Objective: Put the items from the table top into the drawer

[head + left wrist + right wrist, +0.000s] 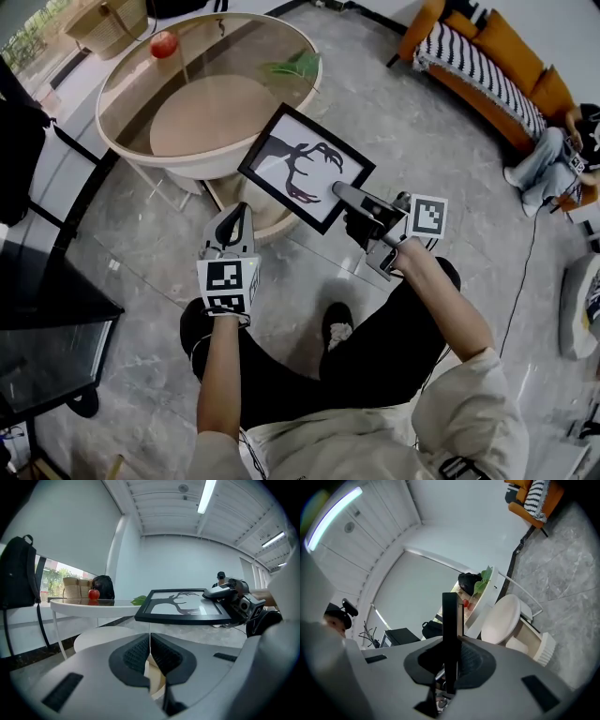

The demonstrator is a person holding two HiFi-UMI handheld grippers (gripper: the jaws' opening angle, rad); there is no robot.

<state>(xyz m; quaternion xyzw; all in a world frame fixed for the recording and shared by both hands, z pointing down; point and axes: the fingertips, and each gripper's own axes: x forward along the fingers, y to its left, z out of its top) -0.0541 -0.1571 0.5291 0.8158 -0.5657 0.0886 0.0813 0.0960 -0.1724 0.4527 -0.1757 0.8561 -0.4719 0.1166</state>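
Observation:
A black picture frame with a tree silhouette hangs in the air, roughly flat, over the near edge of the round glass table. My right gripper is shut on the frame's right edge; in the right gripper view the frame stands edge-on between the pads. To the frame's lower left my left gripper is shut and holds nothing. A red apple and a green leaf lie on the table top. A cream drawer stands open under the table, partly hidden by the frame.
An orange sofa with a striped throw runs along the far right, and a person sits by it. A black cabinet and a black backpack stand at the left. A woven basket sits behind the table.

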